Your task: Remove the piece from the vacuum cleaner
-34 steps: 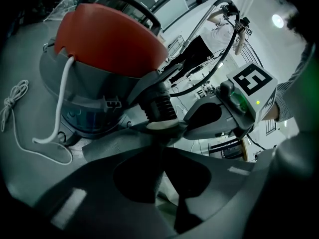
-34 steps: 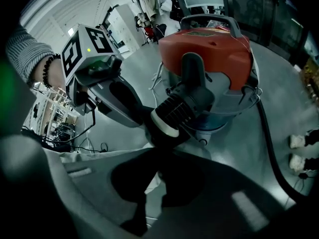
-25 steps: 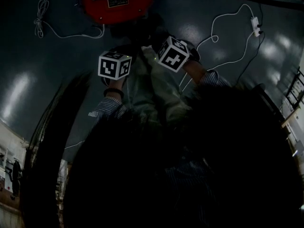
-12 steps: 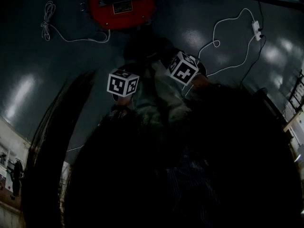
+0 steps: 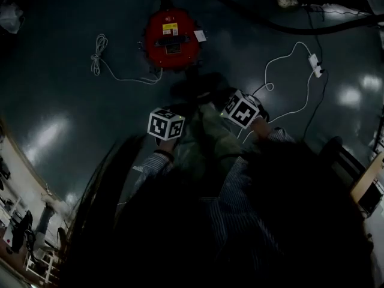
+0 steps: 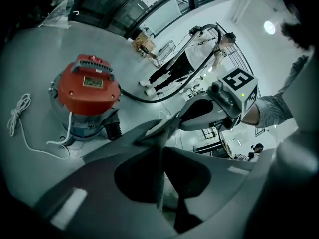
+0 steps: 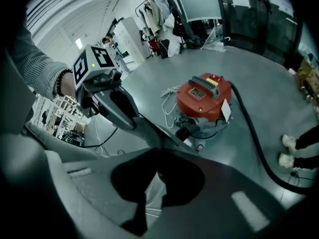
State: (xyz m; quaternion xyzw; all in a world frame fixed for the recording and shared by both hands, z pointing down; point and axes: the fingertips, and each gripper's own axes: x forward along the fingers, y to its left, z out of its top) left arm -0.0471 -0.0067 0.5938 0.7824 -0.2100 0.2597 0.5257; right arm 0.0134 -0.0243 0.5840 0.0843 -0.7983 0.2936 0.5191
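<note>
The red vacuum cleaner (image 5: 172, 39) stands on the dark floor, well below and beyond both grippers. A grey-green, cloth-like piece (image 5: 207, 138) hangs in the air between them, clear of the vacuum cleaner (image 6: 88, 96). My left gripper (image 6: 162, 129) is shut on a thin edge of the piece (image 6: 149, 133). My right gripper (image 7: 157, 146) is shut on its other side (image 7: 144, 133). The two face each other closely: the right gripper (image 6: 179, 121) shows in the left gripper view, and the left gripper (image 7: 135, 126) in the right gripper view. In the head view their fingertips are lost in the dark.
A black hose (image 7: 254, 133) runs from the vacuum cleaner (image 7: 204, 101) across the floor. A coiled white cord (image 5: 120, 77) lies to its left, and a white cable with an adapter (image 5: 300, 59) to its right. A person (image 6: 184, 59) stands beyond the hose.
Both grippers have risen together with the piece held between them. The vacuum cleaner now looks smaller and farther below, and more of the floor shows.
</note>
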